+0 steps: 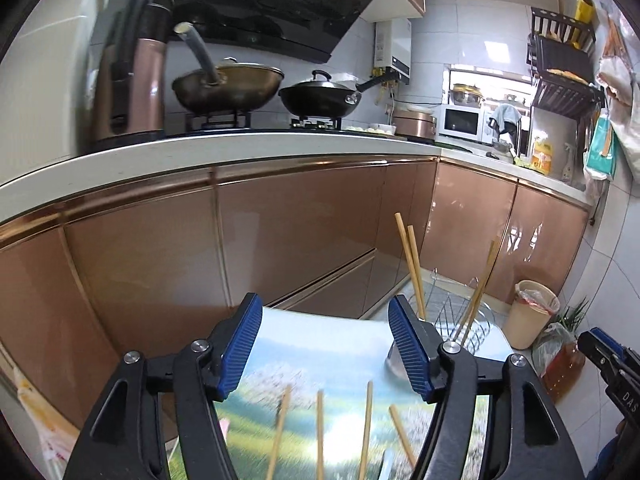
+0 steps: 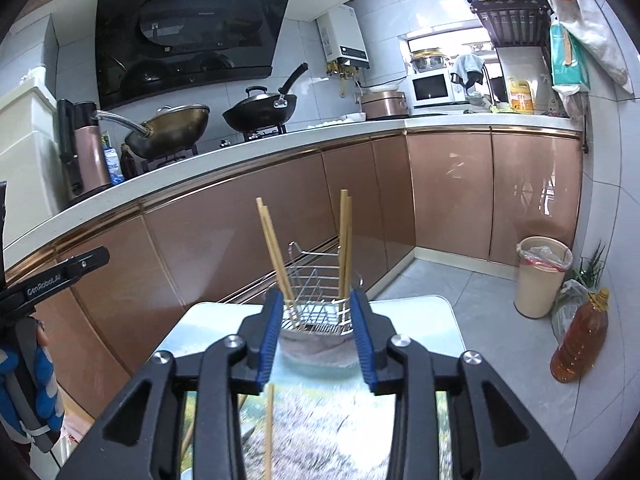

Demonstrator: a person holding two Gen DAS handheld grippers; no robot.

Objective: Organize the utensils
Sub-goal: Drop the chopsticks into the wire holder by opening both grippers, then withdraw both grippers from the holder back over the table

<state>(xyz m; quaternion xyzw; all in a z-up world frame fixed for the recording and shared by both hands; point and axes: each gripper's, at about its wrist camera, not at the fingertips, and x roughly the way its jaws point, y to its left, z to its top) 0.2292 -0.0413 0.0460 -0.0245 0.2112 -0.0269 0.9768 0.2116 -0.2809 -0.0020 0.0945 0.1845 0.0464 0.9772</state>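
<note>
A wire utensil holder [image 2: 316,304] stands at the far end of a small table with a landscape print [image 2: 416,320]. Several bamboo chopsticks [image 2: 276,252] stand upright in it. It also shows in the left wrist view [image 1: 464,316], to the right of that gripper. Several loose chopsticks [image 1: 366,428] lie on the table below my left gripper [image 1: 324,344], which is open and empty. My right gripper [image 2: 318,336] is open and empty, just short of the holder, with one loose chopstick [image 2: 270,432] lying beneath it.
Copper-coloured kitchen cabinets [image 2: 240,232] run behind the table under a white counter with two woks [image 2: 260,112]. A beige bin [image 2: 540,280], an oil bottle [image 2: 580,344] and a bag of greens stand on the floor at right.
</note>
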